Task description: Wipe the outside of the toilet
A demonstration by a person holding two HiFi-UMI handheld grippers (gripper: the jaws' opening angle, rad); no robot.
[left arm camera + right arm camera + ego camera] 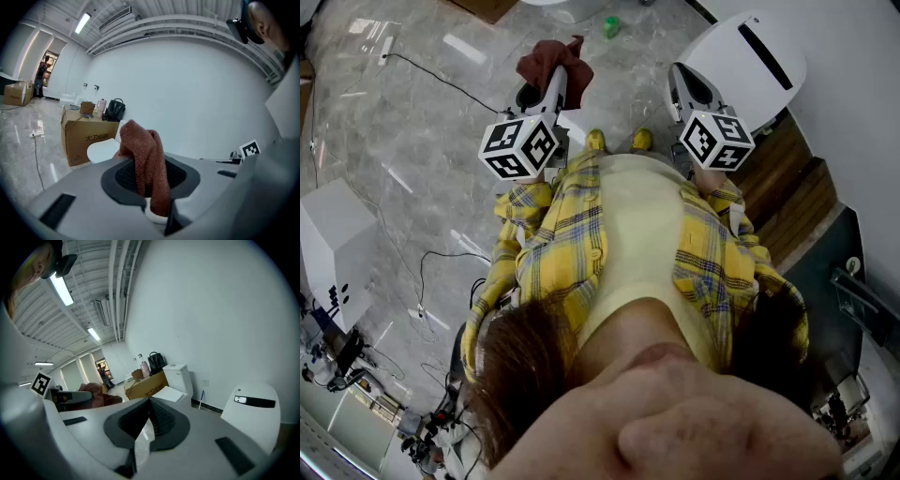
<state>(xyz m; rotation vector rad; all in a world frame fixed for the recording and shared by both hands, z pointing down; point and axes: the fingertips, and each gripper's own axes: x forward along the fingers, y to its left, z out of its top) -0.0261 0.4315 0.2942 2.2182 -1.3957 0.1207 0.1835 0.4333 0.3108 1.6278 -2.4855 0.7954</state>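
Observation:
My left gripper point(557, 77) is shut on a red-brown cloth point(551, 56), held out in front of the person's yellow plaid shirt. In the left gripper view the cloth point(145, 159) sticks up from between the jaws of the left gripper point(149, 187) and droops over them. A white toilet point(178, 375) with tank and lowered lid stands by the wall some way ahead; its white seat point(103, 150) shows behind the cloth. My right gripper point(687, 82) point(149, 404) is held level beside the left, jaws shut with nothing between them. Neither gripper touches the toilet.
A white domed unit with a black slot point(752, 58) point(255, 411) stands close on the right, wooden steps point(792, 192) behind it. A cardboard box with bags on it point(86, 136) sits by the toilet. Cables point(441, 70) trail over the grey floor; a white box point(333, 234) stands at left.

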